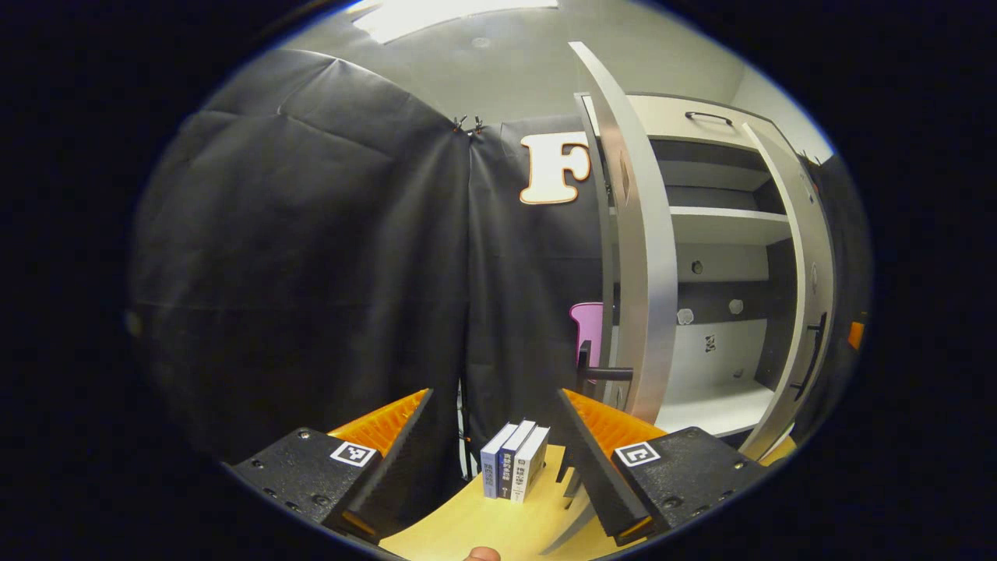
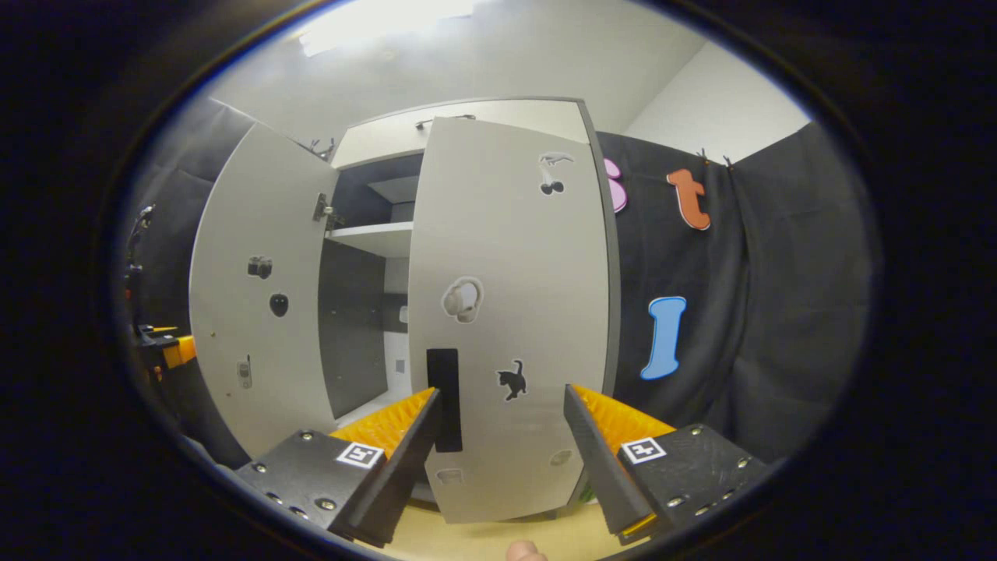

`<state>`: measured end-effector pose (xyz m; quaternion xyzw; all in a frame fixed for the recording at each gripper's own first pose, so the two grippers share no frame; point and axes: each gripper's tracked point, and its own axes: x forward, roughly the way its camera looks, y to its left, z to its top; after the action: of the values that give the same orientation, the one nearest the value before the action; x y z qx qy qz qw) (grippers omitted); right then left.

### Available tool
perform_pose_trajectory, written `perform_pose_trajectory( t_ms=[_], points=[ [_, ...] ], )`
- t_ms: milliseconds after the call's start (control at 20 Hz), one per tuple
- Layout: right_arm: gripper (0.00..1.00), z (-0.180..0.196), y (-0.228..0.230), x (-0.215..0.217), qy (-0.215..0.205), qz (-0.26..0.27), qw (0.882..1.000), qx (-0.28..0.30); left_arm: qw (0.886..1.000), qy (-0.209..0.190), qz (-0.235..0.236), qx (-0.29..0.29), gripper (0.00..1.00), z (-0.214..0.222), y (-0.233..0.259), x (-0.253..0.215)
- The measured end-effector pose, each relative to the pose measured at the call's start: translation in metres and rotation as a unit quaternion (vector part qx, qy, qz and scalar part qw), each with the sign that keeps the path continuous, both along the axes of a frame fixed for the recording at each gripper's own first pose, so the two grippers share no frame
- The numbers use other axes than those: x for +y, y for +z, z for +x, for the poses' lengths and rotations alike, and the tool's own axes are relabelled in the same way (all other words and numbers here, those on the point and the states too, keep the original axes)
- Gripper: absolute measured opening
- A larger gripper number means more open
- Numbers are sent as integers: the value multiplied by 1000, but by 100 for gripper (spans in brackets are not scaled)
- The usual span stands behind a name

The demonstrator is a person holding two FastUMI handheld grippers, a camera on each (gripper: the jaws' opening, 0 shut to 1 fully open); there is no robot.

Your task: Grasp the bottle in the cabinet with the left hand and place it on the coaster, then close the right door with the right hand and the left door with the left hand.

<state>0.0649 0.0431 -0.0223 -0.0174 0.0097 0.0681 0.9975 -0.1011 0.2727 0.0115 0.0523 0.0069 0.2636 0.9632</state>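
My left gripper point(image 1: 494, 452) has its fingers apart with nothing between them, pointed past three small books point(image 1: 514, 460) standing on the yellow table point(image 1: 498, 526). The cabinet point(image 1: 724, 257) stands right of it, both doors ajar; the left door point(image 1: 642, 257) shows edge-on. My right gripper point(image 2: 502, 448) is spread wide, facing the right door point(image 2: 510, 312), its left finger near the black handle point(image 2: 445, 399). I cannot tell where the bottle is.
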Motion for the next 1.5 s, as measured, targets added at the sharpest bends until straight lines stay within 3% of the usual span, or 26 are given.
perform_pose_trajectory(
  t_ms=[150, 550, 850, 950, 1500],
  points=[
    [95, 1, 0, -2, -6, -1, 1000, 0, 1000, -12, -12, -6, 92, 2, -2, 0],
    [92, 4, -1, -12, -15, 2, 1000, -2, 998, -33, -51, -20, 94, 3, -5, -1],
    [95, 5, -1, -14, -13, 3, 1000, 1, 998, -38, -39, -13, 94, 4, -3, -3],
    [92, 4, -1, -15, -13, 3, 1000, 0, 998, -40, -43, -15, 94, 6, -3, -3],
    [95, -2, -1, -22, -18, 5, 1000, 0, 995, -81, -55, -13, 93, 9, -4, -28]
  ],
)
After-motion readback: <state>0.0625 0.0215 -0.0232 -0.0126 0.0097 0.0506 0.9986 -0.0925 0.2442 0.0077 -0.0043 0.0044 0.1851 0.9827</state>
